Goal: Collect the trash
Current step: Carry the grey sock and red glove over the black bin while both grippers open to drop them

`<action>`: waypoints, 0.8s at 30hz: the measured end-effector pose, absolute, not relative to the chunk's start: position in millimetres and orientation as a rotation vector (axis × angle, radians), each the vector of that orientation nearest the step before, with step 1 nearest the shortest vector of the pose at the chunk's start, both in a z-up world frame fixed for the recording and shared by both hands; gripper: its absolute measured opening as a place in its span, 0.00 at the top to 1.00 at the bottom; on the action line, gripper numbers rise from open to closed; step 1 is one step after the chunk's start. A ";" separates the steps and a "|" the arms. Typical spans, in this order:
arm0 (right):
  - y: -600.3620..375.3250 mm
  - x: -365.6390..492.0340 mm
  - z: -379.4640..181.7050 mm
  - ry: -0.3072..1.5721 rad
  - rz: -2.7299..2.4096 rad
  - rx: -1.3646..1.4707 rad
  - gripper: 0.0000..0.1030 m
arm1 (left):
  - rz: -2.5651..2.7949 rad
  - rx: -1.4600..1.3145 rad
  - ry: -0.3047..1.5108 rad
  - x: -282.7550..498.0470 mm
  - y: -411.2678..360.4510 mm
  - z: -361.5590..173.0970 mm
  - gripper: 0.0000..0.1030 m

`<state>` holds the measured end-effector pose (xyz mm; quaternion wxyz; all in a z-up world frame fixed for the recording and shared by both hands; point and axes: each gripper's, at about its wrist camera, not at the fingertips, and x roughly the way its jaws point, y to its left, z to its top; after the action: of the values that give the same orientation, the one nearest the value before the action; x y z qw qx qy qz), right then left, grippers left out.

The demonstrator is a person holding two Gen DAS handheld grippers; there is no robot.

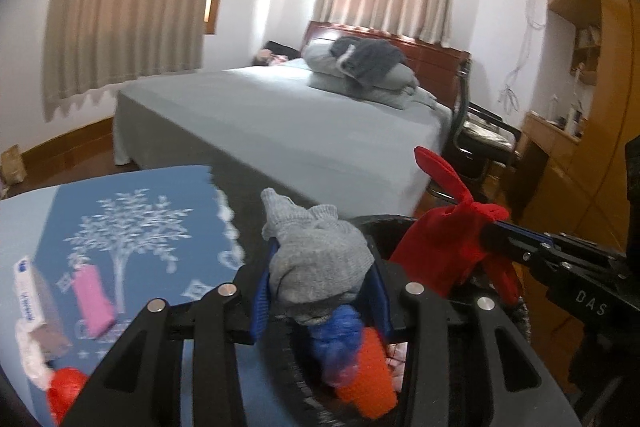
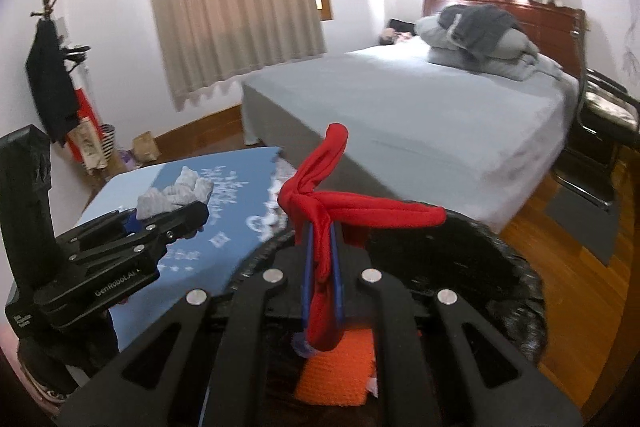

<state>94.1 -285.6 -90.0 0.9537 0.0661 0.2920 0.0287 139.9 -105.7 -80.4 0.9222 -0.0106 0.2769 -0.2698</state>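
Note:
My left gripper (image 1: 320, 267) is shut on a grey knitted sock (image 1: 316, 251) and holds it over a black-lined trash bin (image 1: 380, 227). My right gripper (image 2: 322, 267) is shut on a red cloth (image 2: 320, 203) above the same bin (image 2: 480, 259). An orange knitted piece (image 1: 366, 371) and a blue item (image 1: 340, 339) lie in the bin; the orange piece also shows in the right wrist view (image 2: 340, 367). In the left wrist view the right gripper (image 1: 472, 239) with the red cloth (image 1: 444, 239) is at the right. In the right wrist view the left gripper (image 2: 176, 211) holds the grey sock (image 2: 176, 191).
A blue table (image 1: 120, 227) with a white tree print holds a pink item (image 1: 94, 299), a small white box (image 1: 34, 291), a crumpled white piece (image 1: 32, 359) and a red item (image 1: 64, 391). A grey bed (image 1: 280, 119) stands behind, a chair (image 1: 480, 135) beside it.

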 end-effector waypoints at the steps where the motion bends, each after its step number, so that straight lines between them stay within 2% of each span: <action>1: -291.2 92.2 -91.9 0.596 0.045 0.135 0.92 | -0.564 -0.021 0.570 139.2 -111.4 -81.4 0.60; 9: -325.0 79.5 -110.2 0.630 -0.039 0.151 0.89 | -0.648 -0.010 0.601 142.9 -152.4 -92.7 0.57; 11: -331.6 76.4 -115.0 0.640 -0.061 0.152 0.79 | -0.669 -0.017 0.611 144.6 -156.4 -94.2 0.50; 13: -336.1 73.4 -118.2 0.643 -0.076 0.155 0.65 | -0.676 -0.019 0.614 144.6 -158.0 -94.4 0.42; 14: -338.0 71.2 -119.3 0.642 -0.085 0.156 0.62 | -0.675 -0.019 0.611 144.4 -157.6 -93.8 0.40; 15: -340.4 69.7 -120.5 0.640 -0.092 0.157 0.54 | -0.669 -0.017 0.607 143.9 -155.6 -92.8 0.38; 16: -341.8 66.9 -121.5 0.637 -0.102 0.159 0.44 | -0.663 -0.017 0.605 144.0 -153.8 -91.9 0.35; 17: -340.8 66.5 -119.7 0.634 -0.109 0.159 0.38 | -0.651 -0.018 0.601 143.8 -150.4 -90.3 0.31; 19: -342.1 62.9 -119.0 0.619 -0.132 0.159 0.10 | -0.622 -0.020 0.589 144.6 -141.3 -87.4 0.25; 24: -335.8 59.0 -114.3 0.592 -0.136 0.176 0.06 | -0.528 -0.018 0.545 141.4 -109.6 -76.9 0.13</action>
<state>59.0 -335.8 -114.3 0.9504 0.0868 0.2910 -0.0669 141.4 -109.6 -76.9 0.9287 -0.0088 0.2662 -0.2578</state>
